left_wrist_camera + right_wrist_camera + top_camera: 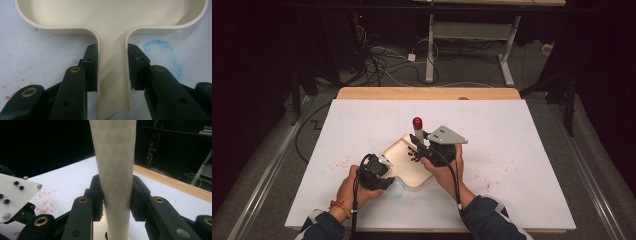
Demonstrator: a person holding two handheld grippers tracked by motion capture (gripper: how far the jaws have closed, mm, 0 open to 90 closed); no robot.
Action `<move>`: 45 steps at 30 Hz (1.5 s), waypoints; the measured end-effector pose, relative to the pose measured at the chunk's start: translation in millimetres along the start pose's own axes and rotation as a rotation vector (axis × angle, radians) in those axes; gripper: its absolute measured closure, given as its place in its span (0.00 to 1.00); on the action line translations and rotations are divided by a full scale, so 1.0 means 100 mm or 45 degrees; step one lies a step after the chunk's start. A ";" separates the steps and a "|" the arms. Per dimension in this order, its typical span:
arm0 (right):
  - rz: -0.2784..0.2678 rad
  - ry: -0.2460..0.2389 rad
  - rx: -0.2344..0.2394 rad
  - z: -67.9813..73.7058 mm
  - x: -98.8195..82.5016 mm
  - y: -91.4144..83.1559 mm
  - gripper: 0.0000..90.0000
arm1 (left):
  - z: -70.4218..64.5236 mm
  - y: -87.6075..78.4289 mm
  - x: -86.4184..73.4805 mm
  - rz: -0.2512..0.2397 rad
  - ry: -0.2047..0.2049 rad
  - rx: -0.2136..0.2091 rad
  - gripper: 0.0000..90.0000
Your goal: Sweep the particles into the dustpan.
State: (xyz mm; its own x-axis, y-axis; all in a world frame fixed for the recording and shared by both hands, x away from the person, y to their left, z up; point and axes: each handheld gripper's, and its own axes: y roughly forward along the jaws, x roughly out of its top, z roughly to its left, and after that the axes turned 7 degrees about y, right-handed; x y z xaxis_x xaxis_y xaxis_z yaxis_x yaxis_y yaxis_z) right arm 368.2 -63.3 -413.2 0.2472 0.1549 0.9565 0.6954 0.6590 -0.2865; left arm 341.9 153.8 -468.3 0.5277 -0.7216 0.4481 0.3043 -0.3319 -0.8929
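With the left tool (111, 72) clamped on the cream tray's (110, 15) handle mid-worktop and the right tool (116, 197) gripping the red-capped white bottle (115, 170) above it, tilting may spatter sauce beyond the tray.

Left gripper (384, 172): compact black body with a black cable trailing back along the forearm. In the left gripper view, two matt black jaws built of linked bars, brass-ringed pivot holes at the joints, small screw holes in the bars, and ribbed black pads (90, 67) at the tips.

Right gripper (416, 145): the same black build, topped by a grey three-cornered plate (447, 135) with dark screw heads; its black cable runs down past the wrist.

Person: dark blue sleeves (489, 220) with pale grey bands at the cuffs; an orange-red beaded bracelet (339, 206) at the left wrist.
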 end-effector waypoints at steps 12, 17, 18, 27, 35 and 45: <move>-0.021 -0.030 0.029 0.23 -0.01 -0.03 0.77 | -0.01 -0.01 0.00 -0.005 -0.005 0.000 0.71; -0.022 -0.021 0.048 0.26 -0.01 -0.03 0.77 | -0.01 -0.02 0.00 -0.006 -0.001 0.000 0.71; -0.022 -0.014 0.058 0.26 0.00 -0.03 0.78 | -0.01 -0.02 -0.01 -0.001 0.004 -0.003 0.71; -0.052 0.020 0.046 0.16 0.05 -0.10 0.78 | 0.01 -0.04 -0.06 0.000 0.001 -0.010 0.71; -0.113 0.035 0.058 0.07 0.19 -0.27 0.78 | 0.04 -0.10 -0.22 -0.013 0.007 -0.019 0.71; -0.147 0.029 -0.028 -0.24 0.22 -0.53 0.78 | 0.02 -0.18 -0.30 0.024 0.031 -0.013 0.71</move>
State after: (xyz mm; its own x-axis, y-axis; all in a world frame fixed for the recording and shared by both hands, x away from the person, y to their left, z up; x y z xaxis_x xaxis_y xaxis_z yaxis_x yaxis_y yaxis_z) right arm 353.0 -112.4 -377.8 0.1797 0.0618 0.9818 0.7346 0.6554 -0.1757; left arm 322.1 183.0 -465.9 0.5139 -0.7423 0.4300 0.2865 -0.3240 -0.9016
